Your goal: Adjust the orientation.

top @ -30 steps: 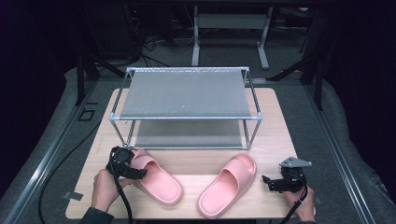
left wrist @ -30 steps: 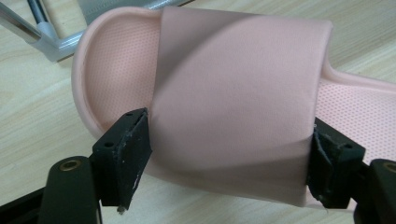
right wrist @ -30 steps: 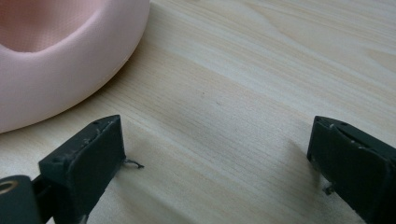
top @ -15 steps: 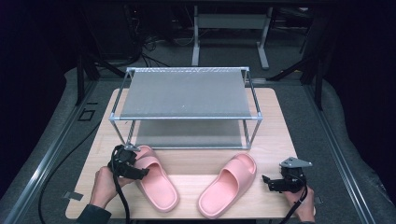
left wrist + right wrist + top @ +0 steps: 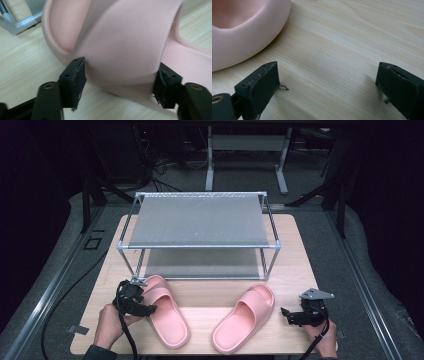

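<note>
Left gripper view puts us right on the action: the left gripper [image 5: 120,86] has its black jaws set wide around the strap of the left slipper [image 5: 125,42], one pad on each flank of the strap, touching or all but touching it. The strap is a smooth, matte, soft-looking pink band; the footbed under it is stippled with fine dots. No logo or writing can be read on it.

Over in the right gripper view, the right gripper [image 5: 328,87] stands wide apart over bare, pale wood-grain table [image 5: 352,37], holding nothing, with the rounded pink edge of the right slipper [image 5: 242,27] just beside one jaw.

From the high view, taking the shoe rack [image 5: 200,220] as our landmark: both slippers lie on the table just in front of it, the left one nearest its front left leg, the right one below its front right corner. The rack is a metal-tube frame with two grey mesh shelves.
</note>
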The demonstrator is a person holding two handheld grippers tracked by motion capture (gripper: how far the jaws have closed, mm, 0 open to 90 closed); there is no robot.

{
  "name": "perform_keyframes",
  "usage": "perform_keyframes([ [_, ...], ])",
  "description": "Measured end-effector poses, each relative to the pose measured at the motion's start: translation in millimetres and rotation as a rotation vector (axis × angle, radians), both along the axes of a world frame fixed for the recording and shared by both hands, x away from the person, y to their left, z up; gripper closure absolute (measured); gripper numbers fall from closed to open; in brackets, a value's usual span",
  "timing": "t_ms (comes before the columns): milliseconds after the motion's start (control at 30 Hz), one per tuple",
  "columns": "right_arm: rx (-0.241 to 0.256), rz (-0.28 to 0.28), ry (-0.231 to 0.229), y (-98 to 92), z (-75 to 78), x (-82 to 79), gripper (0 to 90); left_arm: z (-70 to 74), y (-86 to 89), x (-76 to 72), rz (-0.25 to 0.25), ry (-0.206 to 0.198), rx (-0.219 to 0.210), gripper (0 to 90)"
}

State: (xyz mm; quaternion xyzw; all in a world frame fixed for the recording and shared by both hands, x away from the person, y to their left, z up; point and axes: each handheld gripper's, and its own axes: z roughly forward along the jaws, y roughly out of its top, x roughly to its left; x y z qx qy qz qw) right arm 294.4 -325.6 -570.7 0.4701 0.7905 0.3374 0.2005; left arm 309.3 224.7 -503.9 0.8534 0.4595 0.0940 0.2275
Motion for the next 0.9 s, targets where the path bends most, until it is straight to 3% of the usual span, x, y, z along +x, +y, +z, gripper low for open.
perform_keyframes([
  [367,0.000,0.001,-0.001,0.0,0.0,-0.1,4.8,2.5,0.7,0.6,-0.061,-0.014,0.012,52.7],
  [467,0.001,0.001,-0.001,0.0,0.0,-0.1,4.8,-0.7,4.1,3.5,-0.029,0.012,0.009,54.0],
  [500,0.000,0.001,-0.001,0.0,0.0,-0.1,4.9,-1.8,4.2,4.0,-0.024,0.016,0.015,48.0],
  [700,0.001,0.001,-0.001,-0.1,0.0,-0.1,4.9,-6.0,2.8,7.8,-0.033,0.008,0.053,61.2],
  [800,0.001,0.001,-0.001,0.0,0.0,-0.1,4.9,-3.9,1.8,12.6,-0.061,0.008,0.085,66.9],
  [900,0.001,0.001,-0.001,-0.1,0.0,0.1,5.1,-2.6,-0.6,22.1,-0.133,0.017,0.124,71.3],
])
